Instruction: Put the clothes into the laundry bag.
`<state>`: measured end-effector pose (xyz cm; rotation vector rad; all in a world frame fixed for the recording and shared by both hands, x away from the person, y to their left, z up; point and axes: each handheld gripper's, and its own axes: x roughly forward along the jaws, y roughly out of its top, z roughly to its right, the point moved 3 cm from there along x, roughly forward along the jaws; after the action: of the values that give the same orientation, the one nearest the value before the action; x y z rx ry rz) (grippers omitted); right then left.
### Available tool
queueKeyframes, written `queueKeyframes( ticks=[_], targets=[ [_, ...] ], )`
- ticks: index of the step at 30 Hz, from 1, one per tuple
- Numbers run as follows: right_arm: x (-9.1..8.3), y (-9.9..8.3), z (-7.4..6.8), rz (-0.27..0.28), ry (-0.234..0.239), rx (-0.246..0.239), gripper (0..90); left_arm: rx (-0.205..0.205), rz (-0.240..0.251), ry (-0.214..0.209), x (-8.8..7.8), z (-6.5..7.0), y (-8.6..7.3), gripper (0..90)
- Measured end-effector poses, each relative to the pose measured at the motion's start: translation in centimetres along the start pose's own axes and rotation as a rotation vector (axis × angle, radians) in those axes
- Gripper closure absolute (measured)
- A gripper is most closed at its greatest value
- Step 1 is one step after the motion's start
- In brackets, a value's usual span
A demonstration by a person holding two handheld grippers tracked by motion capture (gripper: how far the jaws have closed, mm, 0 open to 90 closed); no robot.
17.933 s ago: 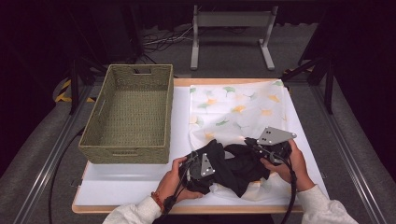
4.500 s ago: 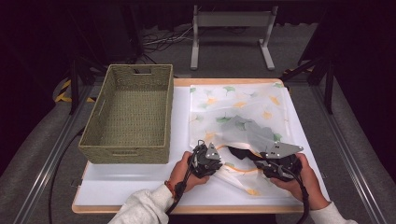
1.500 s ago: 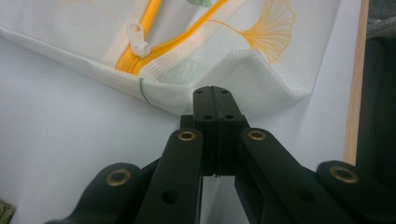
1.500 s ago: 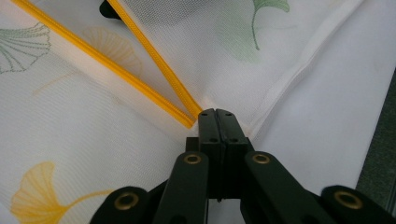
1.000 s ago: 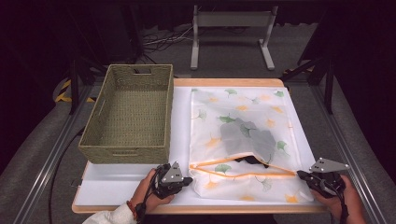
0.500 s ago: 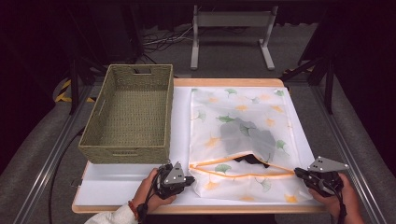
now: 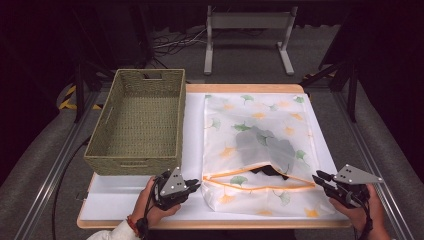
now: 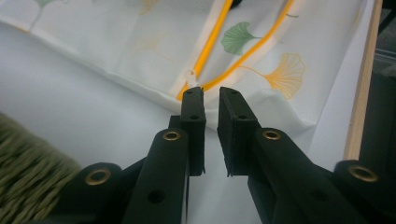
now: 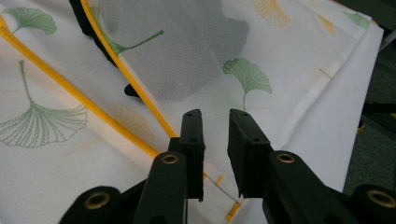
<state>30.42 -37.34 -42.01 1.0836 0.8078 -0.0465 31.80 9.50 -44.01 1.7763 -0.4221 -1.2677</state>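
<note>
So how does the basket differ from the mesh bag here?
The basket is green woven, stiff-walled and stands empty at the table's left; the mesh bag is thin, white with leaf prints, and lies flat to the right. The bag holds a dark garment that shows through, with its orange zipper partly open. Both rest on the white tabletop, apart from each other.

Two handheld grippers are being carried, each in matte black. The left gripper [image 7: 194,185] is being topped by a grey three-cornered plate; the same kind of plate is being borne by the right gripper [image 7: 320,178]. A black cable is being trailed from each body. In the gripper views, flat rectangular black pads [image 8: 194,112] are being fronted on angular arms, with brass-ringed holes and small dark screw holes being shown. A white sleeve [image 7: 116,233] and a reddish wristband [image 7: 133,223] are being worn at the left wrist.
</note>
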Motion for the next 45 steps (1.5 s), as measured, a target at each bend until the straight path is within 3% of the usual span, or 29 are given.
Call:
queueKeyframes(
  ticks=[6, 13, 15, 18, 19, 20, 21, 22, 28, 31, 32, 37, 40, 45],
  targets=[
    [0.1, 0.4, 0.4, 0.021, -0.026, -0.008, 65.8, -0.063, 0.025, 0.06, -1.9, -0.9, -1.0, 73.1],
    [0.5, 0.4, 1.2, 0.032, -0.05, 0.006, 55.3, -0.095, -0.004, 0.163, -3.8, -1.9, -2.9, 62.6],
    [0.5, 0.3, 1.5, 0.039, -0.07, 0.016, 51.7, -0.118, -0.012, 0.197, -4.3, -2.2, -3.6, 54.6],
    [0.5, 0.3, 1.7, 0.04, -0.067, 0.022, 48.6, -0.126, -0.011, 0.204, -5.0, -2.3, -4.4, 54.5],
    [0.6, 0.2, 1.7, 0.033, -0.068, 0.019, 45.9, -0.129, -0.011, 0.213, -5.4, -2.4, -4.6, 52.9],
    [0.6, 0.2, 1.7, 0.032, -0.067, 0.017, 44.9, -0.139, -0.016, 0.248, -5.9, -2.5, -5.1, 50.0],
    [0.7, 0.2, 1.6, 0.03, -0.066, 0.016, 44.8, -0.139, -0.016, 0.248, -5.9, -2.5, -5.1, 48.8],
    [0.7, 0.1, 1.6, 0.031, -0.066, 0.016, 44.5, -0.157, -0.018, 0.272, -6.4, -2.8, -5.7, 47.2],
    [0.5, 0.0, 1.6, 0.037, -0.077, 0.021, 38.6, -0.228, -0.006, 0.315, -7.5, -3.4, -6.8, 38.6],
    [0.5, -0.2, 1.7, 0.034, -0.085, 0.027, 35.4, -0.253, -0.012, 0.356, -7.6, -3.5, -7.1, 28.9],
    [0.6, -0.3, 1.8, 0.032, -0.091, 0.033, 33.5, -0.28, -0.019, 0.365, -7.5, -3.7, -7.3, 22.4],
    [0.7, -0.5, 1.9, 0.031, -0.094, 0.039, 28.6, -0.33, -0.022, 0.351, -7.3, -4.4, -8.0, 11.0],
    [0.8, -0.5, 2.0, 0.043, -0.091, 0.044, 24.7, -0.341, 0.017, 0.343, -7.8, -4.6, -8.3, 8.0],
    [1.2, -0.6, 2.1, 0.065, -0.1, 0.051, 16.8, -0.342, 0.032, 0.33, -7.9, -4.9, -8.8, 5.8]
  ],
)
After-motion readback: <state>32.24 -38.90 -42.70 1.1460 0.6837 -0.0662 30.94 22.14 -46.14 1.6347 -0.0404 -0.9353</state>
